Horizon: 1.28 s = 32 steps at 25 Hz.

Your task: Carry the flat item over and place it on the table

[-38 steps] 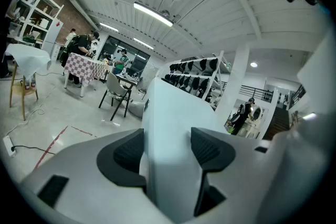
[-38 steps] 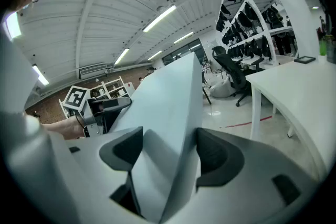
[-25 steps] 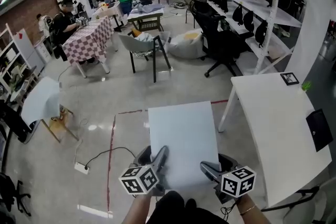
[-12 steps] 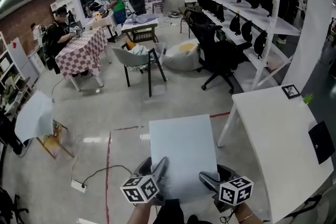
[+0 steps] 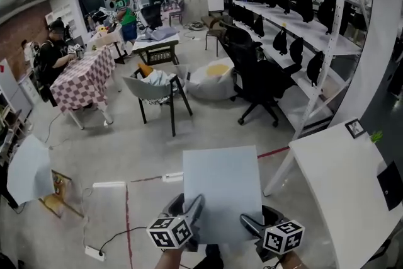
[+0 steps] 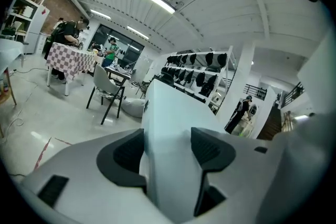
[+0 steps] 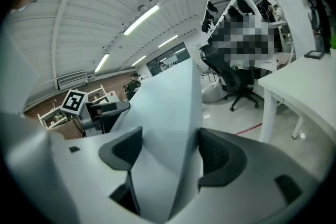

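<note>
Pale grey board [image 5: 221,192] — left tongs [image 5: 191,208] and right tongs [image 5: 250,222] clamped on its near edge — runs toward twelve; worktop [image 5: 352,189] lies at three o'clock, right tongs nearer.

Pale grey flat board [image 5: 222,192], rectangular, held level above the floor (near edge clamped), white table [image 5: 352,186] beside it

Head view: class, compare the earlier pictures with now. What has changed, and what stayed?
The white table has slid toward the frame's lower right edge. The flat board stays clamped at its near edge by the left gripper and right gripper.
</note>
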Tool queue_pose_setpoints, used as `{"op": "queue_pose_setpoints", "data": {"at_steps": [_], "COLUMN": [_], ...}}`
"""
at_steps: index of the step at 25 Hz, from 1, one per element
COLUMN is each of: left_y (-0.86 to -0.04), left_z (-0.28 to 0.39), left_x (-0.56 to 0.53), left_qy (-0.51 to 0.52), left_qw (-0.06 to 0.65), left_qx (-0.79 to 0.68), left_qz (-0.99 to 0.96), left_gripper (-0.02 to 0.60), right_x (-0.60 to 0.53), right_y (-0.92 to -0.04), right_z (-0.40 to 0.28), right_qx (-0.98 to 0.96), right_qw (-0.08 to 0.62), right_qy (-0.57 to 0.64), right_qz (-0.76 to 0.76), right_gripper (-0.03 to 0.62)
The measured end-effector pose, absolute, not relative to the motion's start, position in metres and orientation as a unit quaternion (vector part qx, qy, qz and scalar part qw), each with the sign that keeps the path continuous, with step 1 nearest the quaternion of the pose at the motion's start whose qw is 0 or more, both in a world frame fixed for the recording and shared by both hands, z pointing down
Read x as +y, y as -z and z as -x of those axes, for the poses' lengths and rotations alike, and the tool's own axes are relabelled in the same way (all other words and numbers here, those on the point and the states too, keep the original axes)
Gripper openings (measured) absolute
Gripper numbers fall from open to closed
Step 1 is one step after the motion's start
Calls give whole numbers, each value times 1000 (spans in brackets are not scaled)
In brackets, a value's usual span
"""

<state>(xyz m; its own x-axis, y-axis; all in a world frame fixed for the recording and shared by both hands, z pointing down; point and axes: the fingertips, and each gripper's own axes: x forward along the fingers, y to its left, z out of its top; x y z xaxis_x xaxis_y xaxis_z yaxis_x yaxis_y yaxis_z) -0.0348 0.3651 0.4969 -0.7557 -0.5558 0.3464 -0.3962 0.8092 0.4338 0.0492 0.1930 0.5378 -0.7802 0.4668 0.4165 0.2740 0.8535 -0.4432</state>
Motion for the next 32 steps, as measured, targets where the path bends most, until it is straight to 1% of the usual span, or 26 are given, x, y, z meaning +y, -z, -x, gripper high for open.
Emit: {"op": "queue_pose_setpoints", "data": {"at_steps": [6, 16, 23, 32], "left_y": [-494, -508, -504, -492], "left_z": [99, 153, 194, 243], "left_x": [368, 329, 272, 169], "left_qy": [155, 156, 139, 121], "left_qw": [240, 268, 267, 258], "left_qx": [-912, -891, -884, -864], "left_qz": [-293, -332, -358, -414], "left_gripper": [281, 281, 281, 281], "right_x": [203, 173, 124, 35], "right_y": [-537, -545, -543, -535], "right_z": [3, 40, 72, 106], "right_qx": [-931, -933, -939, -949], "right_qw": [262, 272, 255, 223], "right_qy": [-196, -206, -216, -221], "right_qz": [164, 113, 86, 32], "right_gripper": [327, 328, 331, 333]}}
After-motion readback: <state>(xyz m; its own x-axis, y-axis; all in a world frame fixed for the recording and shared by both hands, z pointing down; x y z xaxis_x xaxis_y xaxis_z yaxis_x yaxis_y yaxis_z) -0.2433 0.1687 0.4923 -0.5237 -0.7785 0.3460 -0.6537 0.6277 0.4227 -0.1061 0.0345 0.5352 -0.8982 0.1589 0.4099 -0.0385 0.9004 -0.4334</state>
